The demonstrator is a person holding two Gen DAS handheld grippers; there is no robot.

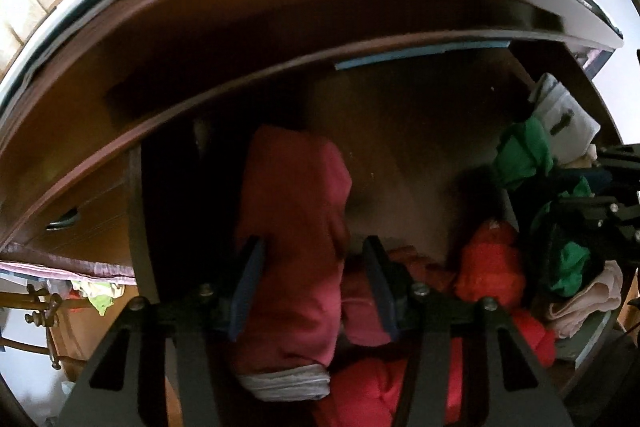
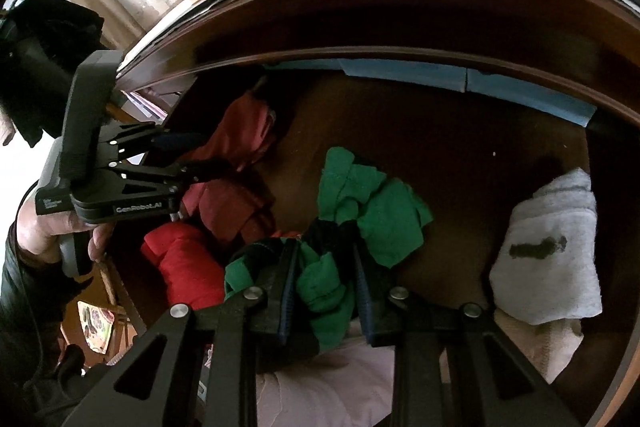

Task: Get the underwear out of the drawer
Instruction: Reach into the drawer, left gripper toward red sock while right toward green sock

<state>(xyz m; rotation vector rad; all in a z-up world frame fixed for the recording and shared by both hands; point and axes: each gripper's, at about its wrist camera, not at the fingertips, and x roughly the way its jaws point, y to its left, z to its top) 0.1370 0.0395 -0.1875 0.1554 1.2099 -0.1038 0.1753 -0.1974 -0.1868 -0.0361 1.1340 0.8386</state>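
Observation:
The wooden drawer (image 1: 420,147) is open and I look down into it. My left gripper (image 1: 314,247) straddles a dark red pair of underwear (image 1: 296,195) with a pale waistband, and the cloth fills the space between its pads. The right wrist view shows that same gripper (image 2: 200,155) buried in the dark red cloth (image 2: 240,131), held by a person's hand (image 2: 36,227). My right gripper (image 2: 324,251) is shut on green underwear (image 2: 384,211) with a black waistband, bunched between its pads. From the left wrist view the green cloth (image 1: 524,147) hangs at the right gripper (image 1: 600,195).
A bright red garment (image 2: 184,267) lies between the two grippers. A grey-white folded cloth (image 2: 548,247) rests against the drawer's right side, over pale pink fabric (image 2: 340,379). Blue tape (image 2: 440,75) runs along the drawer's back wall. Bare wood floor (image 2: 460,167) shows in the middle.

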